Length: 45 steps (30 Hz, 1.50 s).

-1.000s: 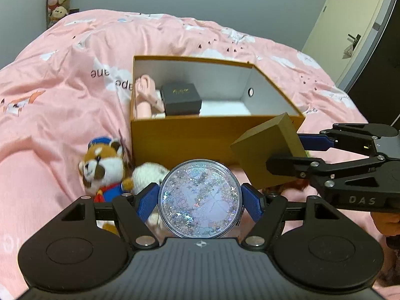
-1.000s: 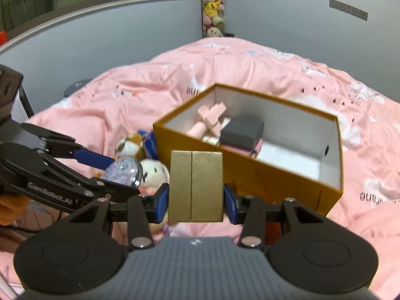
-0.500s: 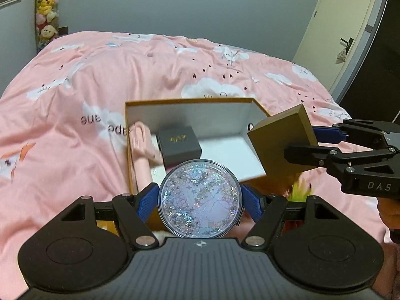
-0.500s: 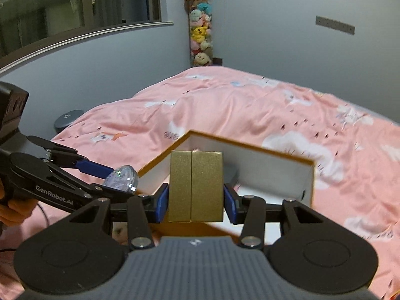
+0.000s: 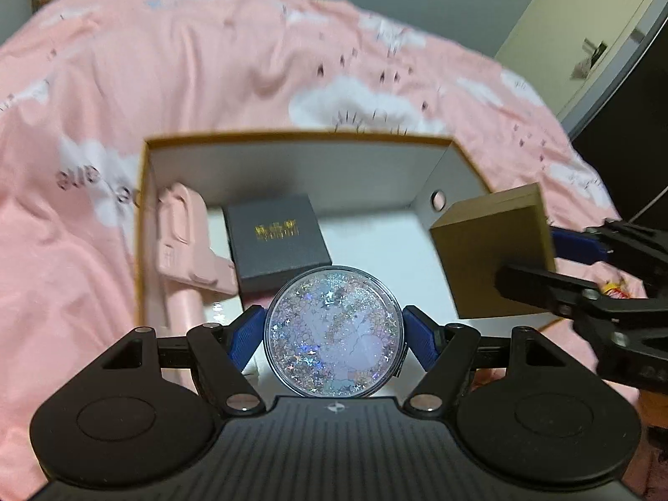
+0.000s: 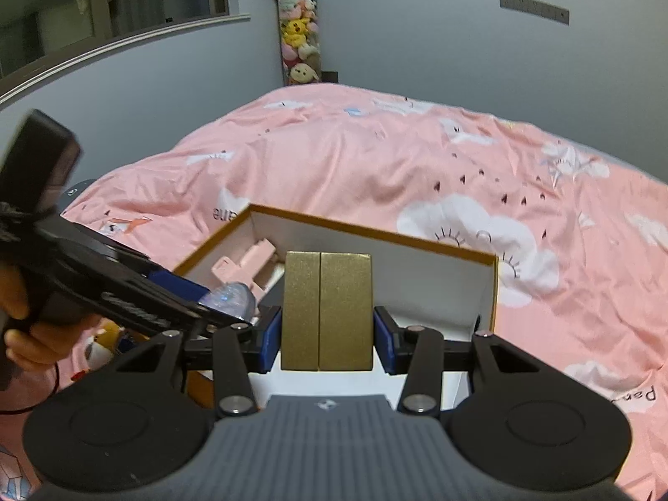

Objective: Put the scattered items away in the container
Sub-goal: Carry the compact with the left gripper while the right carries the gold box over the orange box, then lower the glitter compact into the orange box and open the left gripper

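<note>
A pink bed (image 5: 167, 83) with white cloud prints fills both views. On it lies the open cardboard box (image 5: 300, 138), mustard outside and white inside, its long axis running left to right in the left wrist view, with a round hole in its right end wall. Inside, along the left wall, lies a pink handheld device (image 5: 183, 246), its long axis running front to back; just beside it, near the back wall, a flat black box (image 5: 275, 246) with gold lettering lies face up.

The right gripper (image 6: 326, 344) has its jaws clenched on the sides of a gold box (image 6: 326, 311), held upright with its centre seam vertical; in the left wrist view it hangs over the container's right end. The left gripper (image 5: 335, 338) has its jaws grasping a round glitter case (image 5: 336, 332) by its edge, its flat face turned toward the camera, above the container's near side. A hand (image 6: 25, 334) holds the left gripper's handle at the left edge of the right wrist view.

Compared with a second ago, both grippers have risen from in front of the box's near wall to above its open interior, and the plush toys seen then in the left wrist view have dropped out of that view.
</note>
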Tool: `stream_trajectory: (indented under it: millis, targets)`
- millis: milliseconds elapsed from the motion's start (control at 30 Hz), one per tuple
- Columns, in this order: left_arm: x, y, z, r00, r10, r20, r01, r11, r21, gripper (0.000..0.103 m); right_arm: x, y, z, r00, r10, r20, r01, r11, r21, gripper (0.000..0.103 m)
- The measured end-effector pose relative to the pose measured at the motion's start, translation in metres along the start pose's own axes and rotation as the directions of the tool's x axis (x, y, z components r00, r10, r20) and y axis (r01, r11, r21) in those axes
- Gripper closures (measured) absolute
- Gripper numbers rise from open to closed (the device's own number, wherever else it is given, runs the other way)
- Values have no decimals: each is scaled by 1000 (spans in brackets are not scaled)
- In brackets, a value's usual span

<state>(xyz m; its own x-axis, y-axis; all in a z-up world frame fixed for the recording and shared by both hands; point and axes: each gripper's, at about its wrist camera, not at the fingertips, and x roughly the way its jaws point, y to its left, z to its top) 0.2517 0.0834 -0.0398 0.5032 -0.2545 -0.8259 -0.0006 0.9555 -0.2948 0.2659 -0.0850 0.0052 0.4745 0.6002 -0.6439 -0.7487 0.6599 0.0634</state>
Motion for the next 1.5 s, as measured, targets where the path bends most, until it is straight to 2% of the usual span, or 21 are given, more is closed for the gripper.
stream_trajectory:
  millis: [133, 400, 533, 633, 667, 800, 1000, 1100, 1267, 1333, 1400, 1500]
  targets:
    - [30, -3, 2, 997, 45, -67, -44, 999, 25, 19, 15, -11, -5, 999, 0, -36, 0, 1000, 14, 55]
    - [57, -4, 7, 983, 51, -175, -43, 998, 48, 19, 41, -25, -9, 996, -6, -88, 7, 1000, 15, 55]
    - [70, -8, 11, 952, 91, -293, -74, 995, 68, 19, 48, -27, -9, 995, 1, -104, 0, 1000, 12, 55]
    - [78, -3, 17, 927, 62, -369, -58, 998, 21, 19, 50, -27, -9, 994, 5, -109, -5, 1000, 4, 55]
    - [80, -2, 19, 923, 61, -380, -61, 998, 13, 19, 50, -26, -9, 994, 7, -109, -7, 1000, 3, 55]
    - [90, -4, 20, 900, 136, -414, -123, 991, 59, 19, 50, -26, -9, 994, 16, -111, -17, 1000, -1, 55]
    - [100, 1, 17, 870, 117, -479, -111, 993, 41, 19, 54, -27, -8, 990, 13, -138, -16, 1000, -20, 55]
    - [100, -1, 14, 870, 130, -476, -115, 991, 62, 19, 61, -27, -6, 987, 7, -160, -14, 999, -42, 55]
    - [92, 2, 8, 884, 107, -456, -93, 994, 55, 18, 71, -23, -12, 982, 16, -189, -28, 998, -63, 55]
    - [90, 3, 7, 884, 110, -455, -94, 994, 57, 18, 73, -22, -14, 980, 16, -200, -29, 997, -65, 55]
    - [87, 0, 7, 882, 130, -453, -101, 991, 88, 17, 72, -22, -14, 978, 18, -210, -33, 997, -66, 55]
    - [79, -7, 3, 893, 156, -421, -107, 985, 138, 14, 72, -22, -9, 973, 17, -229, -39, 995, -91, 55]
